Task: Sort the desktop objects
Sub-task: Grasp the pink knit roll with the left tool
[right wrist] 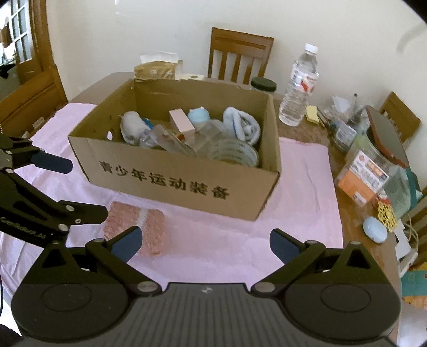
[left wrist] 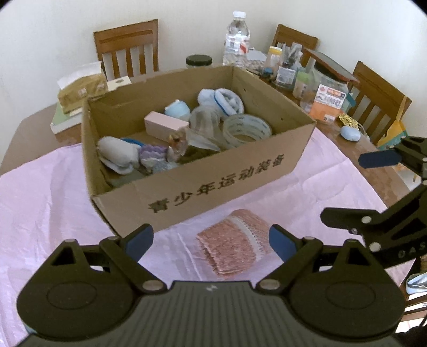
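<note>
With the folded pink knitted cloth (left wrist: 234, 241) lying on the pink-covered bench (left wrist: 53, 213) just before the brown cardboard box (left wrist: 221, 181), the left hand-held gripper (left wrist: 210, 241) and right hand-held gripper (right wrist: 206, 244), both released and empty, seem poised to grasp it next.

**Plain Walls, Wooden Chairs**

An off-white wall (left wrist: 186, 16) stands behind a brown tabletop (left wrist: 32, 133) partly covered by a pale pink cloth (left wrist: 48, 202). 3 wooden slat-back chairs show in the left wrist view: 1 at the far side (left wrist: 128, 48), 2 on the right (left wrist: 293, 38) (left wrist: 379, 98). Far left in the right wrist view stands a wooden door with glass panes (right wrist: 21, 34). Soft daylight.
</note>
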A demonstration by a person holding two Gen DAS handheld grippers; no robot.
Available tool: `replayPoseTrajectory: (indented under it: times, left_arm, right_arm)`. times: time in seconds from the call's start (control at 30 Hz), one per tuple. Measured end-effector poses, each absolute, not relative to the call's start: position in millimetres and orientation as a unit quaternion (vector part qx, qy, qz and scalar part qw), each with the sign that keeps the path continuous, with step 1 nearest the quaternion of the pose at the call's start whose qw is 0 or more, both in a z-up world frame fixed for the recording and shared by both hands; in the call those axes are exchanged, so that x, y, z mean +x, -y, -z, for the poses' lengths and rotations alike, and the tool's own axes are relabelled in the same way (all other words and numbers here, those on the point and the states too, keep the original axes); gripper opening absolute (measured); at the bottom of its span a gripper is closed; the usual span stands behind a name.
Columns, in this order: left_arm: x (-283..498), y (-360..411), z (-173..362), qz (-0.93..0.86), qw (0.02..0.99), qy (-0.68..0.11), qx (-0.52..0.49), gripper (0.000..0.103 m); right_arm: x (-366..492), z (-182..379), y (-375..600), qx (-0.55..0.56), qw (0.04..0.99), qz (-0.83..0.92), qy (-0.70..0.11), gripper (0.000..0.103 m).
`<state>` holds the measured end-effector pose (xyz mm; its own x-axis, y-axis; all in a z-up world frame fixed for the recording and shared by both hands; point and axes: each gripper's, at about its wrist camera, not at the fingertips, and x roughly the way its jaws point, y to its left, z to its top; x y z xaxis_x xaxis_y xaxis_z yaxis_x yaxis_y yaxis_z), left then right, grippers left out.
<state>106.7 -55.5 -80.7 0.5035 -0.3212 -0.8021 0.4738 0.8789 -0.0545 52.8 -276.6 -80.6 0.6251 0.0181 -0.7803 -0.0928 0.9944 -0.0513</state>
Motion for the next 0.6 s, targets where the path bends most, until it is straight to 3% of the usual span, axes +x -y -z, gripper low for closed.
replayPoseTrajectory:
  times: [0.6]
  left_arm:
    - [116.7, 81.2, 118.8, 0.240, 0.845, -0.470, 0.080, 0.094]
  right_arm:
    - [42.9, 102.5, 288.6, -0.042, 0.886, -0.012, -0.461, 0.103]
